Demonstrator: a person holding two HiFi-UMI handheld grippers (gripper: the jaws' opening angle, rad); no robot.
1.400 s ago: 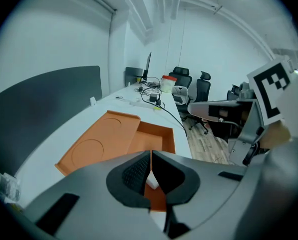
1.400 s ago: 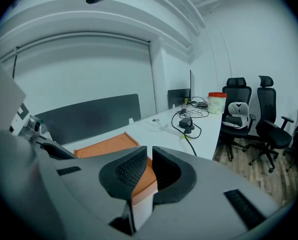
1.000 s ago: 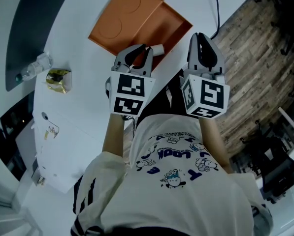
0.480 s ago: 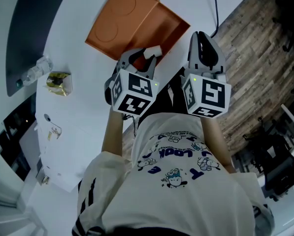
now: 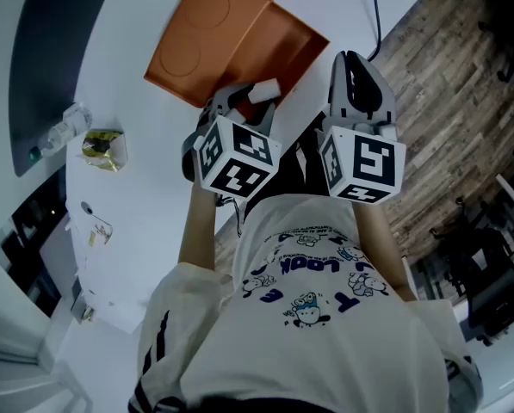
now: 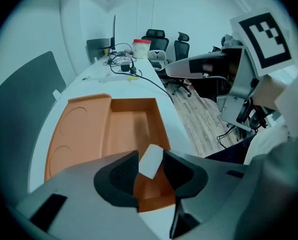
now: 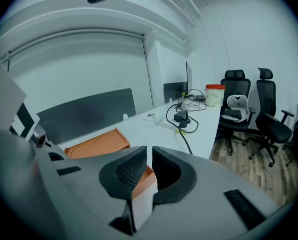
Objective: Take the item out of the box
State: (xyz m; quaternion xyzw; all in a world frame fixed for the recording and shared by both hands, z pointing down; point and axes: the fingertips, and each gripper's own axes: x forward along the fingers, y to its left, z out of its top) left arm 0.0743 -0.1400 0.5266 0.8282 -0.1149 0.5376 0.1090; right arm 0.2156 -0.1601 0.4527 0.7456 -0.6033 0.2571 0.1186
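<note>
An orange box point(image 5: 231, 33) with its lid folded back lies on the white table, and its open tray shows in the left gripper view point(image 6: 129, 124). A small white item point(image 5: 266, 88) sits tilted between the fingers of my left gripper point(image 5: 244, 101), just over the box's near edge. In the left gripper view the item point(image 6: 151, 161) stands between the pads of the left gripper point(image 6: 149, 166), whose jaws are opening. My right gripper point(image 5: 351, 63) hovers to the right beyond the table edge, and the right gripper point(image 7: 149, 164) is shut with nothing in it.
A plastic bottle point(image 5: 58, 126) and a yellow packet point(image 5: 102, 143) lie at the table's left. A dark divider panel point(image 5: 50, 41) runs along the far side. A black cable point(image 5: 373, 15) crosses the table end. Office chairs point(image 7: 253, 109) stand on the wooden floor.
The left gripper has rolled over to its left and its jaws have spread apart around the white item. The right gripper has stayed in place.
</note>
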